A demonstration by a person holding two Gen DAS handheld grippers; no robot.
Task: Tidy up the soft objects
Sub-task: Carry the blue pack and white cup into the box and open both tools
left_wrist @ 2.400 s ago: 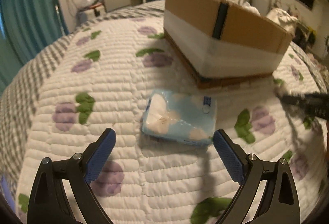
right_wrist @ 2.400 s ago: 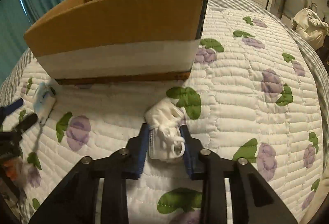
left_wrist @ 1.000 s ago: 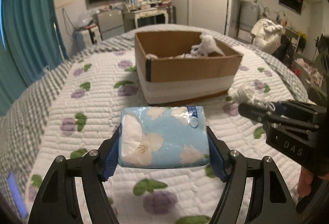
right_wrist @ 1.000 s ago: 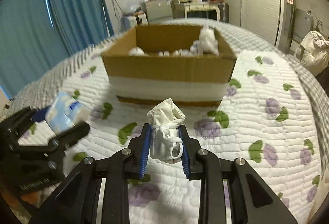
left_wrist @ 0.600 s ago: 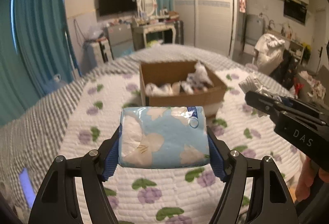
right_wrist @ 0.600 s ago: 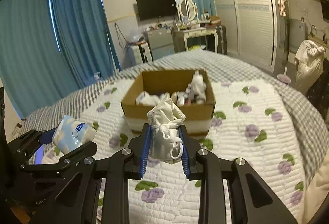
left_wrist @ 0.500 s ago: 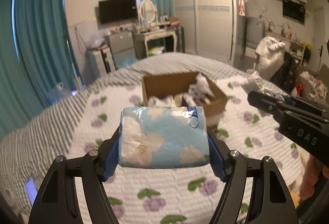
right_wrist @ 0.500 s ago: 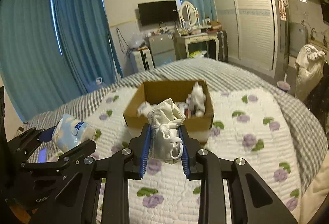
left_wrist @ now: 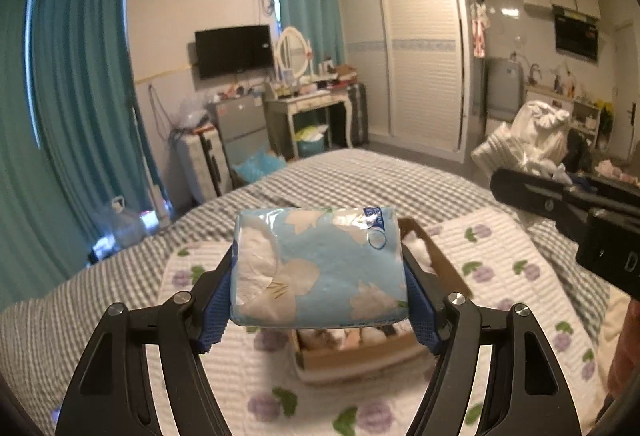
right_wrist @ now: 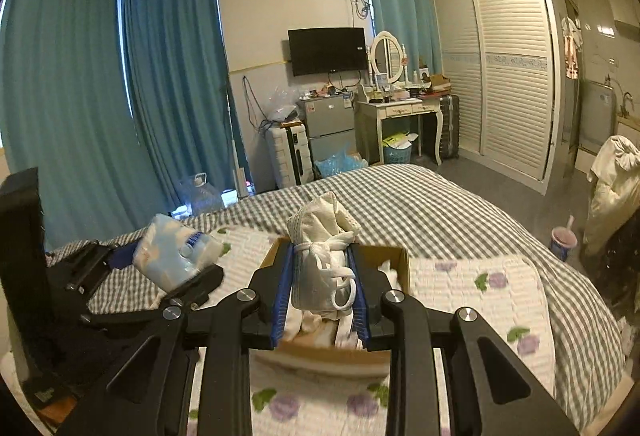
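Note:
My left gripper point(left_wrist: 319, 276) is shut on a blue floral tissue pack point(left_wrist: 319, 268) and holds it high over the bed. It also shows in the right wrist view point(right_wrist: 172, 256). My right gripper point(right_wrist: 322, 276) is shut on a white rolled cloth bundle point(right_wrist: 322, 260), also held high. Below both sits an open cardboard box point(left_wrist: 440, 264) with several soft white items inside; it shows under the bundle in the right wrist view point(right_wrist: 402, 260). The right gripper appears at the right edge of the left wrist view point(left_wrist: 560, 196).
The box rests on a white quilt with purple flowers point(left_wrist: 520, 268) over a grey checked bedspread point(right_wrist: 432, 212). Teal curtains point(right_wrist: 100, 96), a dresser point(right_wrist: 396, 124), a wardrobe point(right_wrist: 508, 64) and a white bag point(right_wrist: 612, 172) stand around the bed.
Both grippers have risen well above the bed with their loads. The box now looks smaller and lies beneath them. Both grips are unchanged.

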